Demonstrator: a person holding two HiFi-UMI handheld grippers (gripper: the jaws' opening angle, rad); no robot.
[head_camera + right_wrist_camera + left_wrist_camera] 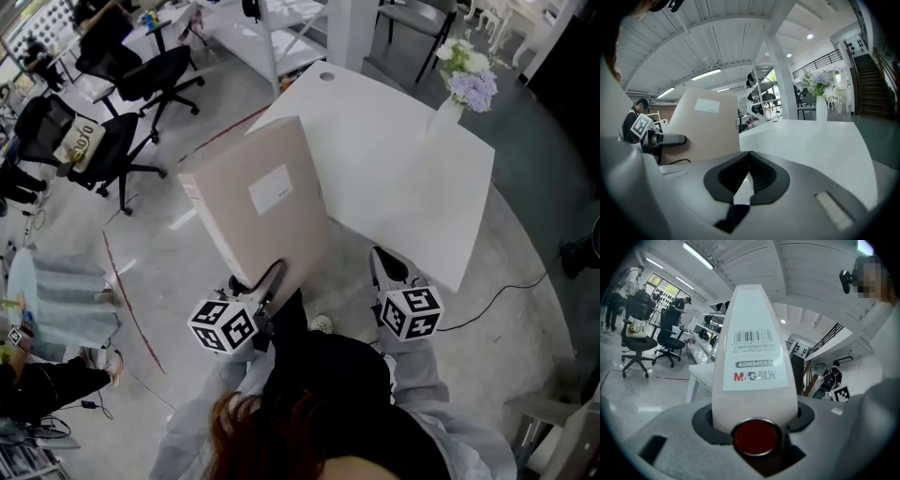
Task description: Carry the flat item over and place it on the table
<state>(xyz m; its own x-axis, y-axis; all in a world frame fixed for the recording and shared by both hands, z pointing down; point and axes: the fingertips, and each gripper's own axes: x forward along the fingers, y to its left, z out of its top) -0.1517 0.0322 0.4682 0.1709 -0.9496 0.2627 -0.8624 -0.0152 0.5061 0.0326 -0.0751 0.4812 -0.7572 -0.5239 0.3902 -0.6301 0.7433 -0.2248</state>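
The flat item is a beige file box (267, 202) with a small white label on its face, held upright at the near left edge of the white table (403, 187). My left gripper (265, 283) is shut on its lower end. In the left gripper view its white spine (754, 357), with a barcode label, stands between the jaws of the left gripper (754, 414). My right gripper (385, 268) hovers by the table's near edge, shut and empty. In the right gripper view the right gripper (749, 161) has its jaws together, with the file box (705, 122) to its left.
A vase of pale flowers (465, 80) stands at the table's far right corner. Black office chairs (141, 70) stand on the floor to the left. A red tape line (127, 300) and a cable (506, 281) run over the floor. More white desks (272, 33) are behind.
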